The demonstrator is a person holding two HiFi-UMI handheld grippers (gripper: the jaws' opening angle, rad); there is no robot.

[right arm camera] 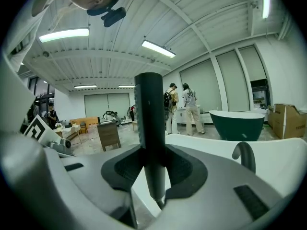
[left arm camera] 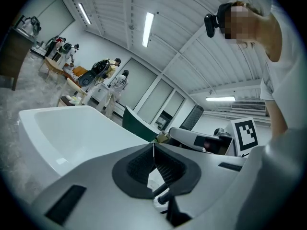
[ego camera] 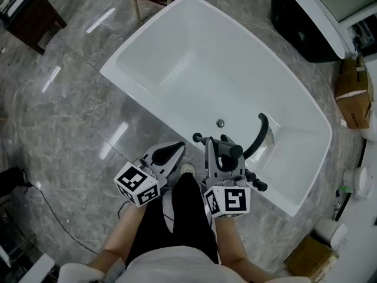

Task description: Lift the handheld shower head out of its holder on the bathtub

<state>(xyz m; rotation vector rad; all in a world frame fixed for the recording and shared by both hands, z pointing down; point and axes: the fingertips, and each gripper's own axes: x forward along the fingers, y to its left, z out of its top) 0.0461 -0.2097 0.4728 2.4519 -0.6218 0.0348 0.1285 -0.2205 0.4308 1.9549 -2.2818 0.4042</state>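
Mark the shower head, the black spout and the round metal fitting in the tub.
shower head (right arm camera: 149, 119): right gripper view, mid-handle.
black spout (ego camera: 260, 135): head view, middle of its curve.
round metal fitting (ego camera: 220, 123): head view, its centre.

A white bathtub (ego camera: 194, 63) stands on the grey marbled floor (ego camera: 65, 134), a cardboard box (ego camera: 353, 96) beside its right end.

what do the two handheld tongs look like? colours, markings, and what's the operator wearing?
Left tongs and right tongs: light grey moulded bodies, black ribbed pads, each with a white cube bearing black square markers. Person wears a white top, dark trousers.
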